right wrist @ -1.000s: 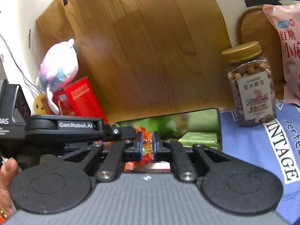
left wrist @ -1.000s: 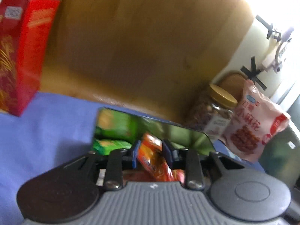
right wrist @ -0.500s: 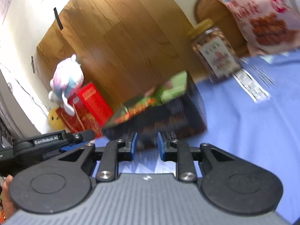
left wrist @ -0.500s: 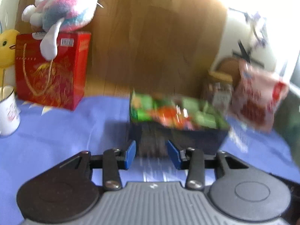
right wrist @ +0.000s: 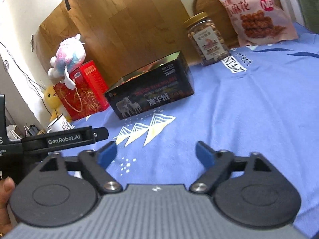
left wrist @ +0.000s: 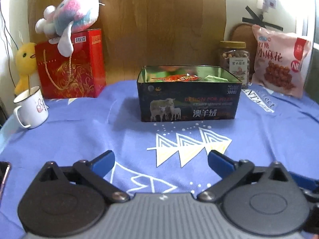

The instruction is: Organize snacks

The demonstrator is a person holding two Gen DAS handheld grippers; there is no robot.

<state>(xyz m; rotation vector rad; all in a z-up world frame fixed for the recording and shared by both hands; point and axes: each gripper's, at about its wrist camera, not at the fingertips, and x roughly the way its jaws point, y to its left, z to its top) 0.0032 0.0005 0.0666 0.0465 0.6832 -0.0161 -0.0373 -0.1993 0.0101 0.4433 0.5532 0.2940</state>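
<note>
Now, working left to right from my left wrist view: a white enamel mug sits at the far left of the desk, a yellow duck toy behind it. Next comes a red gift box with a pink-and-blue plush toy lying on top. In the middle, farther along the blue cloth, stands the open dark tin box printed with sheep; an orange snack packet and a green packet lie inside it. Just right of the tin is a jar of nuts with a gold lid, then a pink bag of fried twists leaning at the far right.

My left claw hangs near me over the cloth, jaws just opened wide, nothing between them. My right claw has likewise just spread wide and empty, well short of the tin.
</note>
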